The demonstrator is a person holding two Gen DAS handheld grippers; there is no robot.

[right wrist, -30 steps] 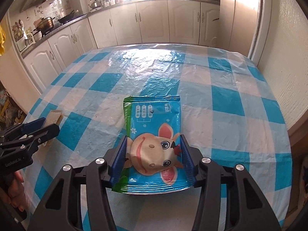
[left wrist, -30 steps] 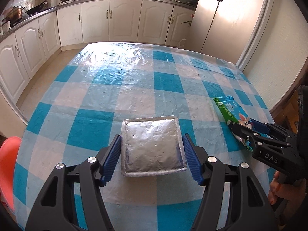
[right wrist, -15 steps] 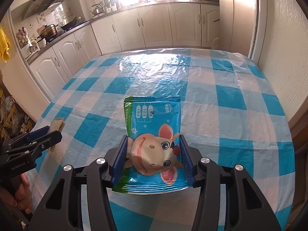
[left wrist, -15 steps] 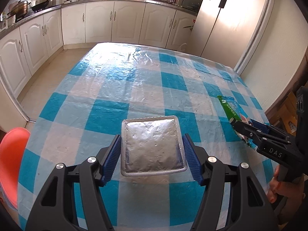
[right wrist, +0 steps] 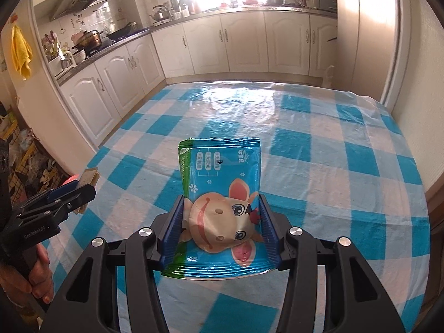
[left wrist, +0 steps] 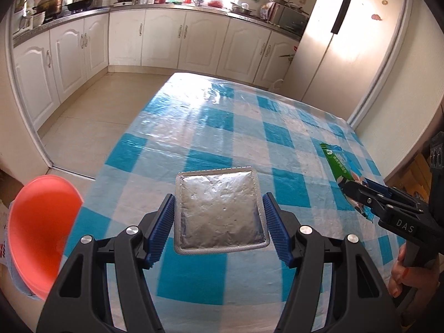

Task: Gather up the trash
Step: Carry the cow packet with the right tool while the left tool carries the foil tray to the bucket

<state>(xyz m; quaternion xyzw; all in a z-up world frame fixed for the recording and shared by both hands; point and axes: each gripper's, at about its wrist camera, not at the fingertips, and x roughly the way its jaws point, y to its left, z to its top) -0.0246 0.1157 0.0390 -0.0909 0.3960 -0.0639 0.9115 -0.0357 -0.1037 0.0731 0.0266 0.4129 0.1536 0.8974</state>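
Lifted higher, silver foil pouch (left wrist: 220,211) and cartoon-printed blue packet (right wrist: 222,208).

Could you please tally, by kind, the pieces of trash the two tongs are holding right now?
Silver foil pouch, in the left tongs: 1
Blue cartoon snack packet, in the right tongs: 1
Total: 2

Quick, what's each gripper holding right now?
Left gripper: shut on the silver foil pouch.
Right gripper: shut on the blue cartoon packet.
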